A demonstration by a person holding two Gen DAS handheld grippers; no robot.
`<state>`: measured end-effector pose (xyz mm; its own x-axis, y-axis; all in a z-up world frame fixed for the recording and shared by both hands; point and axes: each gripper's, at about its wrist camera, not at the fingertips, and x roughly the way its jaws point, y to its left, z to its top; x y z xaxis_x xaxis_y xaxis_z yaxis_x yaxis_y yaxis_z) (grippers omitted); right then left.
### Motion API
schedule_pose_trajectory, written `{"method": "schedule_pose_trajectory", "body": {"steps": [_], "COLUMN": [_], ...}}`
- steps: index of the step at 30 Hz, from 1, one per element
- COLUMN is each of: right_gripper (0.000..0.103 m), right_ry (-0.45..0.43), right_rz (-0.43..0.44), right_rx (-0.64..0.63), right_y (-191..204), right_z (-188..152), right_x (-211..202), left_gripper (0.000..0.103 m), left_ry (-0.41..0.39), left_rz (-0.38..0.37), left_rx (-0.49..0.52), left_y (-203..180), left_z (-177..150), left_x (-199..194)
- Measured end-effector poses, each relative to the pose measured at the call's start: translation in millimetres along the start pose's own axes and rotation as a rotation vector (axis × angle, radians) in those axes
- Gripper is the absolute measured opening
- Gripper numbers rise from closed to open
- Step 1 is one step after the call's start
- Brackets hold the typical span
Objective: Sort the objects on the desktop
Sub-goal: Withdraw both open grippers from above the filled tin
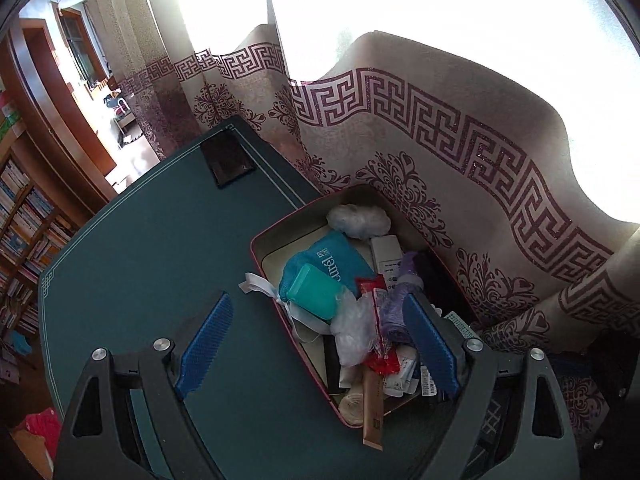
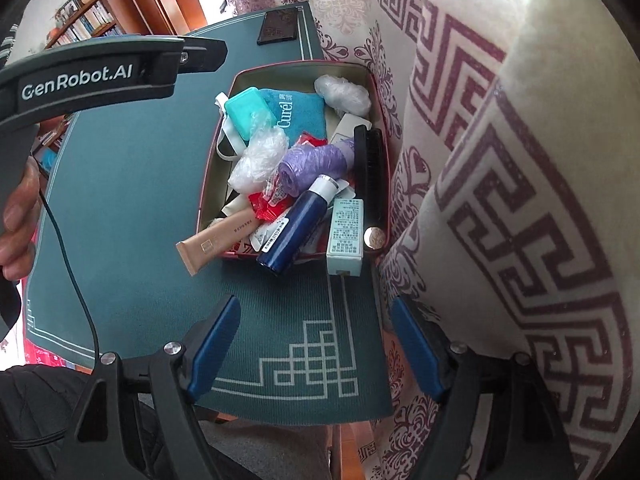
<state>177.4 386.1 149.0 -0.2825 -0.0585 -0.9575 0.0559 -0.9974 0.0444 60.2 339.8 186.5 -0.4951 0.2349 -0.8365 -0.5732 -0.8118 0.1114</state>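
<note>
A red-rimmed box [image 1: 256, 240] [image 2: 208, 184] stands on the green table mat [image 1: 152, 256] [image 2: 132, 184] by the curtain, heaped with small items. Among them are a teal case [image 1: 314, 292] [image 2: 245, 114], a blue Curel pouch [image 1: 332, 258] [image 2: 298, 110], a purple bag roll [image 2: 316, 164], a navy bottle [image 2: 294, 226], a beige tube [image 1: 373, 408] [image 2: 218, 240], a white carton [image 2: 346, 232] and a black brush [image 2: 372, 168]. My left gripper [image 1: 318, 316] is open above the box, empty. My right gripper [image 2: 316, 314] is open above the mat in front of the box, empty.
A dark phone-like slab [image 1: 226, 156] [image 2: 278, 26] lies at the mat's far corner. A patterned curtain [image 1: 460, 148] [image 2: 500, 160] hangs close along the box's right side. Bookshelves [image 1: 24, 216] stand to the left. The other gripper's body [image 2: 88, 76] shows at upper left.
</note>
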Motion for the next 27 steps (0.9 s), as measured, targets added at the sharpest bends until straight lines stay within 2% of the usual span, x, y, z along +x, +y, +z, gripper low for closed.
{"method": "schedule_pose_trajectory", "body": {"steps": [3,9,16,23,27], "right_gripper": [0.081,0.081,0.081,0.081,0.081], "right_ry": [0.006,0.015,0.017,0.020,0.021], "right_rz": [-0.015,-0.017,-0.022,-0.027,-0.025], "right_rx": [-0.010,-0.006,0.003,0.004,0.005], "right_y": [2.8,0.8,0.6,0.1,-0.3], "right_z": [0.4,-2.2,-1.5,-2.6,-3.3], "right_x": [5.9,8.8,10.3,10.3,10.5], "left_gripper": [0.089,0.089,0.089,0.089,0.089], "left_ry": [0.035,0.065,0.076,0.133,0.127], "left_rz": [-0.024,-0.053,-0.055,-0.071,-0.066], "left_rx": [-0.009,0.042,0.073,0.058,0.072], "left_y": [-5.2,-19.1,-24.4,-26.6,-30.0], "left_z": [-2.8,-8.6,-10.4,-13.2,-17.9], "left_x": [9.8,17.3,19.2,28.4,28.3]}}
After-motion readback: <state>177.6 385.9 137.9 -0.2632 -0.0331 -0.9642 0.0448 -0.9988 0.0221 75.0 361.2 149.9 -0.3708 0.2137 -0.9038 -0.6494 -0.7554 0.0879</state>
